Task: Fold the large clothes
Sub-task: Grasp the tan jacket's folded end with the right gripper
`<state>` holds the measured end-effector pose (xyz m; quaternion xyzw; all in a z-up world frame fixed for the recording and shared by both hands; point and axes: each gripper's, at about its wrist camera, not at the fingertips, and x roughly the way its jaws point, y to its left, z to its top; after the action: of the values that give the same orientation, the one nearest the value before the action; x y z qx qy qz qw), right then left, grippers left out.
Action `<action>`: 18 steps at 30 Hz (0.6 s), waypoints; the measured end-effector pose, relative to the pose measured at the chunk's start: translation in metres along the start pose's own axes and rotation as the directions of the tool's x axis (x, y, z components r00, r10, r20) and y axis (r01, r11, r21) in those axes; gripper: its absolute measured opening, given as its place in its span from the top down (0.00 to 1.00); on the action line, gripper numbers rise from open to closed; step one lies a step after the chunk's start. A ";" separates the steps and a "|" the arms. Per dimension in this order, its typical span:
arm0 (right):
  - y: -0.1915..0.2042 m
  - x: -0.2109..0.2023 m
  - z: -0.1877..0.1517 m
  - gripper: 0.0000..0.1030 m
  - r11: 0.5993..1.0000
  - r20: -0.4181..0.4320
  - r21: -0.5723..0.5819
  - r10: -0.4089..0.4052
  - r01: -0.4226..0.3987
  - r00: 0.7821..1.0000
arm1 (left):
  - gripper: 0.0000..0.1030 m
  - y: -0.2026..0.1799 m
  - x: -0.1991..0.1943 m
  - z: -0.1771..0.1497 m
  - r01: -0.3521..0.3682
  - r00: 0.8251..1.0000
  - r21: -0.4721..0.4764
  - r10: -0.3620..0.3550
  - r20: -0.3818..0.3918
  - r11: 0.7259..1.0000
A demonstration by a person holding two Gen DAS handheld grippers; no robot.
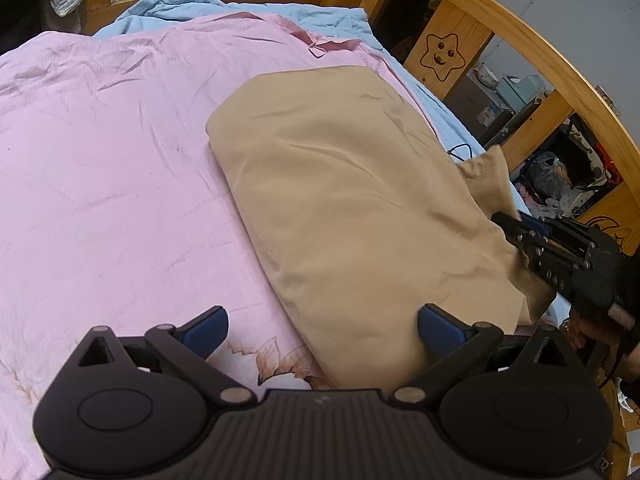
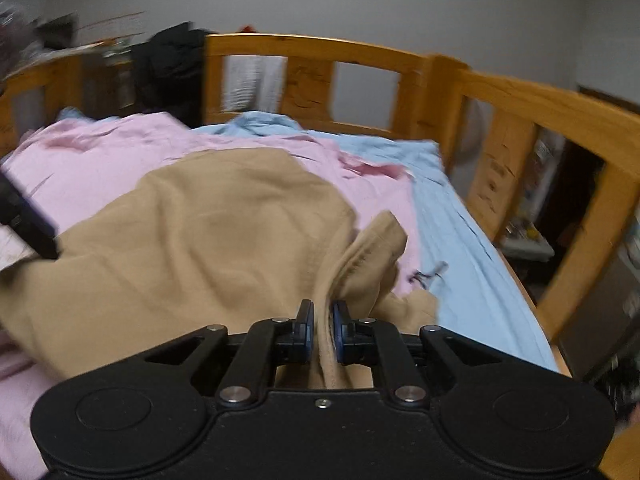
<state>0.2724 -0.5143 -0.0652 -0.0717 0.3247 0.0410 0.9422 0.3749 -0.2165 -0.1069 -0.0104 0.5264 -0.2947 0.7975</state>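
A large tan garment [image 1: 344, 200] lies partly folded on a pink quilt [image 1: 112, 160]. My left gripper [image 1: 322, 330] stands wide open over the garment's near left corner, with one blue pad on the quilt side and the other on the tan cloth. My right gripper [image 2: 322, 326] is shut on a raised fold of the tan garment [image 2: 192, 248] at its right edge; a sleeve end [image 2: 380, 236] sticks up just beyond the fingers. In the left wrist view the right gripper [image 1: 516, 230] reaches in from the right, its tips sunk in the cloth.
The quilt lies over a light blue sheet [image 2: 460, 240] on a bed with a wooden rail [image 2: 520, 96] on the far and right sides. Dark clothing [image 2: 168, 68] hangs at the back rail. Clutter [image 1: 560, 176] sits beyond the rail.
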 end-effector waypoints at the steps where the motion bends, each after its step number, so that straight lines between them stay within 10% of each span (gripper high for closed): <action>1: -0.009 0.003 0.000 0.78 0.998 -0.016 0.058 -0.016 0.016 1.000 | 0.00 -0.001 0.000 0.000 -0.002 1.000 0.004 0.002 0.001 1.000; 5: -0.044 0.017 -0.002 0.41 0.961 -0.104 0.276 0.031 -0.001 0.994 | 0.00 -0.003 0.000 0.000 -0.007 1.000 0.012 0.007 0.005 1.000; 8: -0.069 0.022 -0.011 0.31 0.889 -0.126 0.454 0.135 -0.064 0.983 | 0.00 -0.002 0.000 0.001 -0.003 1.000 0.010 0.003 0.002 1.000; 13: -0.089 0.031 -0.026 0.28 0.794 -0.130 0.600 0.215 -0.096 0.968 | 0.00 -0.002 0.001 0.002 -0.002 1.000 0.013 0.002 0.001 1.000; 18: -0.083 0.033 -0.018 0.44 0.824 -0.105 0.550 0.230 -0.136 0.967 | 0.00 -0.003 0.001 0.003 -0.004 1.000 0.017 0.004 0.001 1.000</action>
<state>0.2977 -0.5980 -0.0912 0.2237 0.4062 0.0326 0.8854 0.3761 -0.2205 -0.1055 -0.0027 0.5233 -0.2977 0.7985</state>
